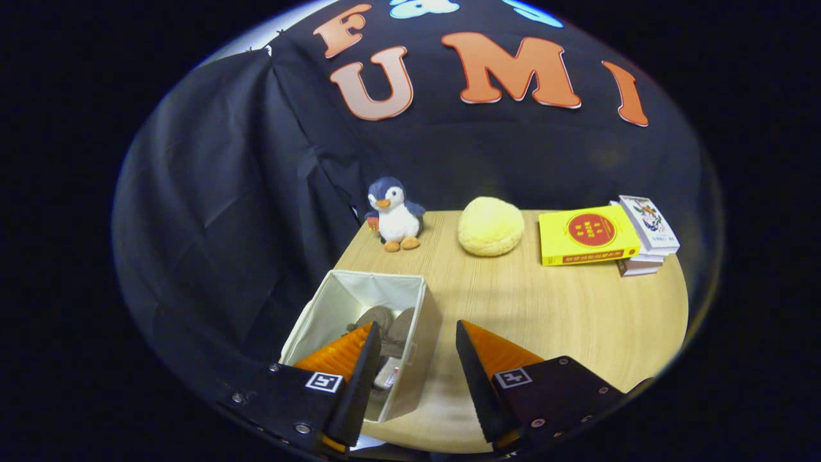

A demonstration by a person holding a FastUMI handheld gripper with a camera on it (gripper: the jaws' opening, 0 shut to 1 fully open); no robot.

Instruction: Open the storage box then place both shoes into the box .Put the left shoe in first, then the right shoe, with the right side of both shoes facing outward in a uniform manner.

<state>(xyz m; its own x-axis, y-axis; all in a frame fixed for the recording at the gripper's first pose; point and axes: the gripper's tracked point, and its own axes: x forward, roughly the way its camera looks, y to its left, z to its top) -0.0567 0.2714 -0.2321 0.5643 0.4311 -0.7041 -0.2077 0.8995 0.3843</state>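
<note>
- Standing open on the table (551, 321), the storage box (420, 321) has no lid on it.
- Both shoes (388, 324) appear to lie inside, side by side; their facing is hard to tell.
- Tongs (415, 340) are apart and empty above the box's near wall, so little seems left.

Place: a staged recording booth, dressed as a home corner.
Walls: black cloth (211, 192) hangs in folds behind and beside the table.
Surface: 1 light wood-grain table (564, 321).
Props along its far edge: a plush penguin (396, 215), a yellow cushion (490, 226), a stack of books (609, 237).
Near corner: an open fabric storage box (359, 301).
</note>
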